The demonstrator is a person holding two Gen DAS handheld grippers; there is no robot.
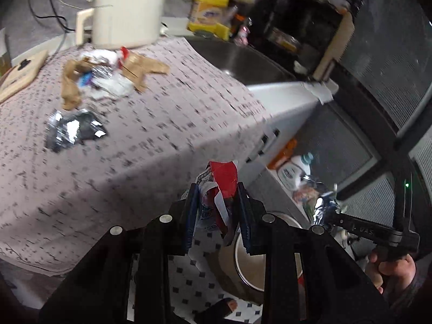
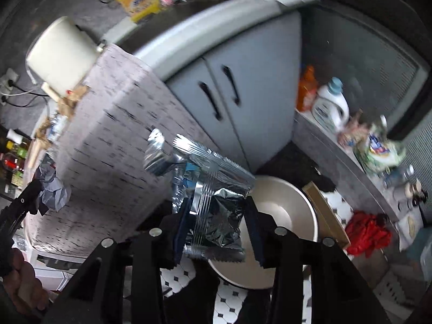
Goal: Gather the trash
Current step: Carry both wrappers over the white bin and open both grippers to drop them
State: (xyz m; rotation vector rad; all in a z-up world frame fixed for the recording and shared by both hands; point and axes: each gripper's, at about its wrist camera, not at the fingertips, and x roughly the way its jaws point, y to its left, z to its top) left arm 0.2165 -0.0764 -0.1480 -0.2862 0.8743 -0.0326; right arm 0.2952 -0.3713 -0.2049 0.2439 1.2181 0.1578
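I am running two tools. My left tool [image 1: 216, 208] is clamped on one crumpled red and white wrapper [image 1: 220, 189], held just off the edge of the worktop [image 1: 162, 113] and above the round beige bin [image 1: 253, 267] on the tiled floor. My right tool [image 2: 216, 224] has one silver foil packet [image 2: 216, 210] between its fingers [image 2: 253, 229]; on the right the finger stands clear of the foil, on the left it lies against the packet, so I read this tool as apart, with the packet over the same bin [image 2: 291, 216]. On the patterned cloth of the worktop I count one more loose silver foil wrapper [image 1: 73, 129] lying alone, and farther back one heap of rubbish [image 1: 108, 75] of brown paper, white tissue and foil scraps, too blurred to count piece by piece. One cream kettle [image 1: 127, 10] stands behind the heap. One yellow jug [image 1: 210, 13] with a label sits on the counter beyond; its print is too smeared to read. On the low ledge I see one white detergent bottle [image 2: 330, 105] with a blue cap, its label illegible, and one orange bottle [image 2: 307, 86] beside it. The only writing I can partly read is on the right tool's arm in the left view, something like "UAS".
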